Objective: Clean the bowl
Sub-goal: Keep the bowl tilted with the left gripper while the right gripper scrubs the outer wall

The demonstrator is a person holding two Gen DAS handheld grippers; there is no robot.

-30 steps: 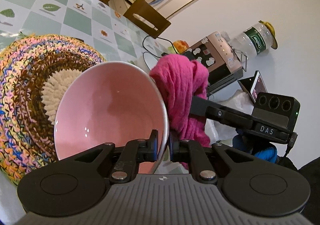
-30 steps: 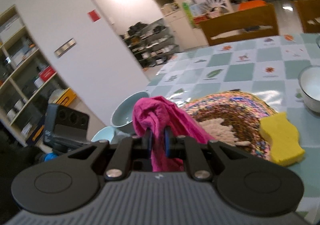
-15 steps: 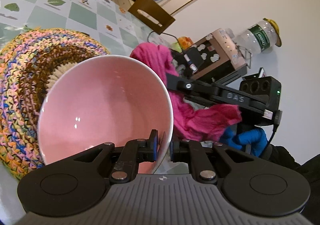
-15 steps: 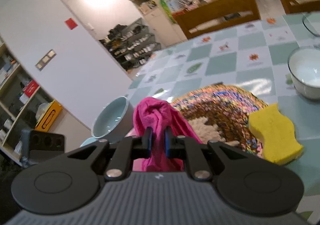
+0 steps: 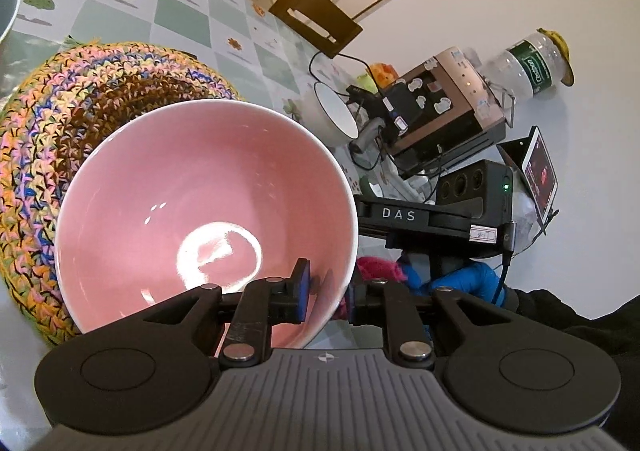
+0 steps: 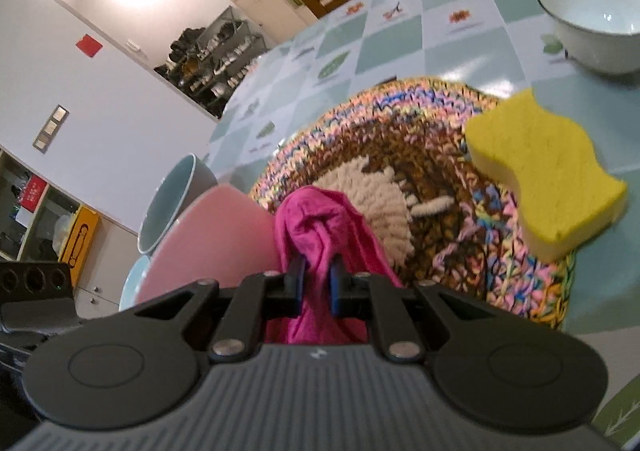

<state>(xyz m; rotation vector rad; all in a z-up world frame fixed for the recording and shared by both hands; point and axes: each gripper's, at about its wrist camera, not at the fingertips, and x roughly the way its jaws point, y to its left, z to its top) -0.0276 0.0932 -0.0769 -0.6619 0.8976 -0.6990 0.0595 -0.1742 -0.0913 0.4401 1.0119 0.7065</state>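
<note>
From the left wrist view, the left hand-held gripper (image 5: 326, 293) straddles the near rim of the pink bowl (image 5: 192, 203), one finger inside and one outside, and its jaws are opening with the rim still between them; the inner pad looks just clear of the wall, so the bowl appears released, not clamped. The bowl lies straight ahead, tilted with its mouth toward the camera, over the crocheted mat (image 5: 60, 123) on the bench (image 5: 180, 11). Off to the right, beyond the bowl's rim, sits the right hand-held gripper (image 5: 432, 217) with a scrap of pink cloth (image 5: 378, 267) below it. From the right wrist view, the right hand-held gripper (image 6: 316, 285) is clenched on the pink cloth (image 6: 320, 227); the pink bowl (image 6: 216, 235) lies just left and ahead, a yellow sponge (image 6: 540, 175) ahead to the right. The cloth-bearing hand must swing left into the bowl's mouth.
</note>
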